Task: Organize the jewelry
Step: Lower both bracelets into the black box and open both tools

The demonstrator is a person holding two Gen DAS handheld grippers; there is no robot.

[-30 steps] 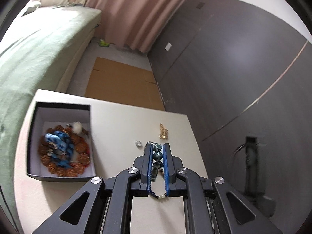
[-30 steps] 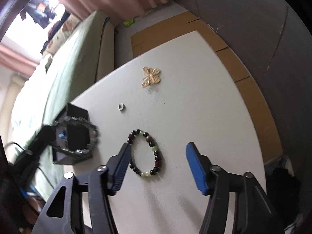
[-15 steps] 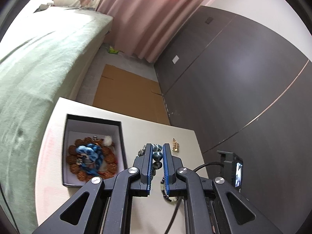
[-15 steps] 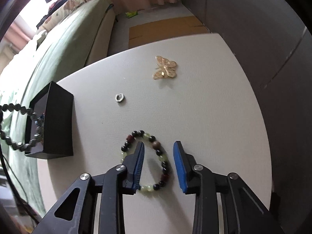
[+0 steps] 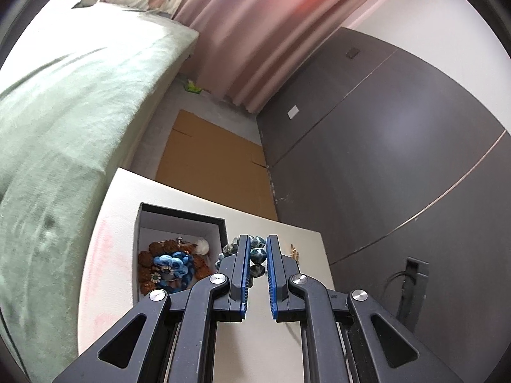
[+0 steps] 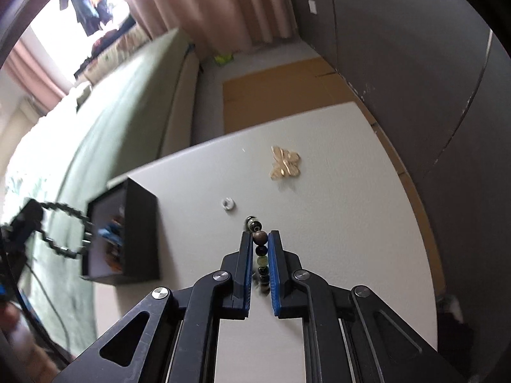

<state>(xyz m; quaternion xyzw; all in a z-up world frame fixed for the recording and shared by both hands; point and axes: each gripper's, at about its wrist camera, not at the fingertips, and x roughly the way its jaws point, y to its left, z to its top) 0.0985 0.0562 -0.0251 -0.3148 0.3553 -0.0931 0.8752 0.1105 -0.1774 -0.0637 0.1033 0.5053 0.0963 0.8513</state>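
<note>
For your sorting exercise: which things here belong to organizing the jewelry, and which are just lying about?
Job: black box; dark bracelet in left gripper; mixed-bead bracelet in right gripper; gold butterfly; ring.
Lying about: cardboard; bed; curtain.

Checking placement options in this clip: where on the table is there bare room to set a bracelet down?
Bare tabletop runs right of the right gripper, below the gold butterfly ornament. A narrower strip lies between the black box and the small ring. The box interior is crowded with jewelry.
</note>
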